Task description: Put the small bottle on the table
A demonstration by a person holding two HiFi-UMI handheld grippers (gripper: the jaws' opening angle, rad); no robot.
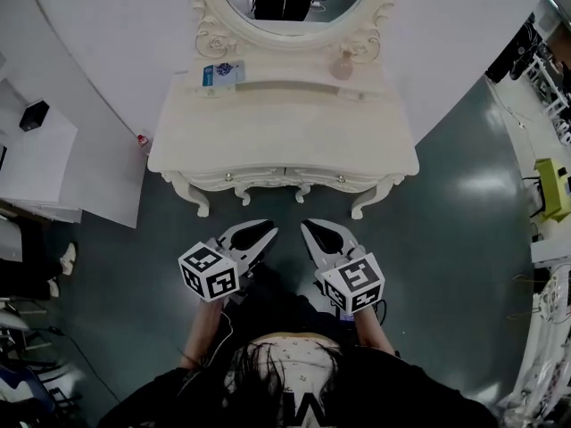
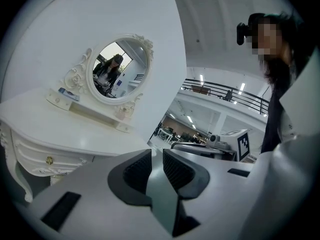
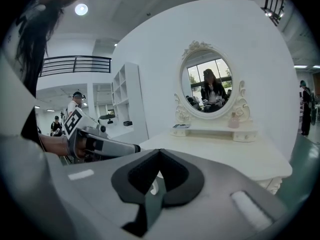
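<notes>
I hold my left gripper [image 1: 266,233] and right gripper [image 1: 309,227] with jaws closed, empty; the small bottle [image 1: 343,65] looks light, slippery, best gripped mid-body.

No legible words anywhere. Cubes on left gripper [image 1: 266,232] and right gripper [image 1: 309,228]: b/w square codes only, no letters. Blue packet [image 1: 222,72] on desk shelf: print too small to read. White W-like mark [image 1: 303,408] on person's dark top.

Oval mirror [image 1: 294,7] and blue packet [image 1: 221,73]
</notes>
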